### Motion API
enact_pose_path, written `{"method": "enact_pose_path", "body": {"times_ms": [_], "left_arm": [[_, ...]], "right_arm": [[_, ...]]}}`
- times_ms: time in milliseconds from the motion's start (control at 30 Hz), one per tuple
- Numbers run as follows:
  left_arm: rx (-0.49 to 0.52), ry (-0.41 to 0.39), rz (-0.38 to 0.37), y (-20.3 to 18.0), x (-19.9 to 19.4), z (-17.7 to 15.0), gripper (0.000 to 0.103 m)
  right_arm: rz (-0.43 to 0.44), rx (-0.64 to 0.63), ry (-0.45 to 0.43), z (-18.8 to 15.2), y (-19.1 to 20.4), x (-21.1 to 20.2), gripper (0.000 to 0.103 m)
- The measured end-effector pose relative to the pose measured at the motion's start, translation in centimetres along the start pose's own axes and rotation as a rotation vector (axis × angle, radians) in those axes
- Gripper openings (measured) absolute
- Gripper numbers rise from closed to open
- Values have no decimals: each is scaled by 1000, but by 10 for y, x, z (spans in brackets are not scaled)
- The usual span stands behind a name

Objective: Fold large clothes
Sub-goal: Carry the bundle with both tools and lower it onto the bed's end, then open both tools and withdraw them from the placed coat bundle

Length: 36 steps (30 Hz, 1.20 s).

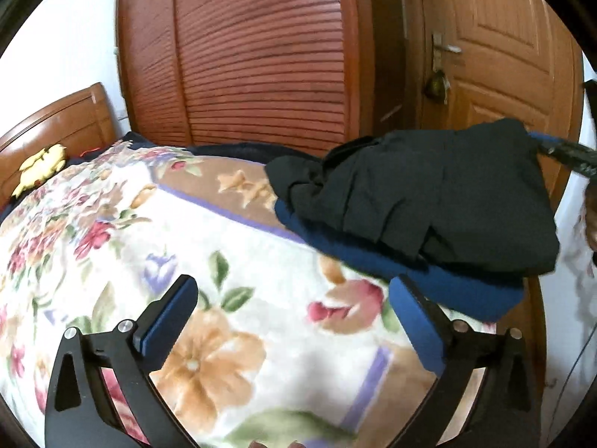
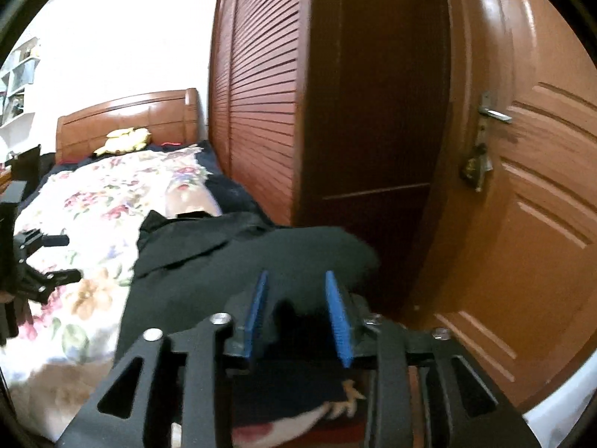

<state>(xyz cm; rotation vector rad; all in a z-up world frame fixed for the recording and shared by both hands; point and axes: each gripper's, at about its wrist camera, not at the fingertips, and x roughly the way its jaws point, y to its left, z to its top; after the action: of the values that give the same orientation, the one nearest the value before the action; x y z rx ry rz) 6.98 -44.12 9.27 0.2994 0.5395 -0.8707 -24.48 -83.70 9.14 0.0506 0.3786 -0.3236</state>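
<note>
The black garment (image 1: pixel 421 198) lies heaped on a blue garment (image 1: pixel 410 272), beyond your left gripper (image 1: pixel 294 298), whose jaws stand wide and empty. It looks soft and limp, so pinch a hem. Your right gripper (image 2: pixel 296 313) is half open over it, gripping nothing.

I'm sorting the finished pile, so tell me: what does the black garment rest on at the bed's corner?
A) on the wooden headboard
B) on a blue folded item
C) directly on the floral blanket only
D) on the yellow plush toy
B: the black garment lies on top of a blue folded item, whose edge shows beneath it on the floral blanket.
</note>
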Motion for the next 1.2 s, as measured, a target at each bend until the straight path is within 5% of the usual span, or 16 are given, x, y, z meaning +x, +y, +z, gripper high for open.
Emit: {"method": "enact_pose_path", "body": {"times_ms": [167, 400, 733, 1000, 1200], "left_arm": [[-22, -6, 27, 11, -21, -31, 102], [-35, 6, 111, 14, -62, -77, 102], [-38, -78, 153, 1, -134, -106, 102], [-84, -95, 184, 18, -170, -129, 102], [-130, -92, 243, 41, -194, -149, 102]], "right_arm": [[16, -44, 41, -34, -5, 34, 66], [-5, 66, 107, -41, -31, 61, 66], [-62, 84, 118, -32, -38, 42, 66], [-5, -12, 57, -24, 19, 2, 68], [122, -92, 36, -33, 85, -15, 69]]}}
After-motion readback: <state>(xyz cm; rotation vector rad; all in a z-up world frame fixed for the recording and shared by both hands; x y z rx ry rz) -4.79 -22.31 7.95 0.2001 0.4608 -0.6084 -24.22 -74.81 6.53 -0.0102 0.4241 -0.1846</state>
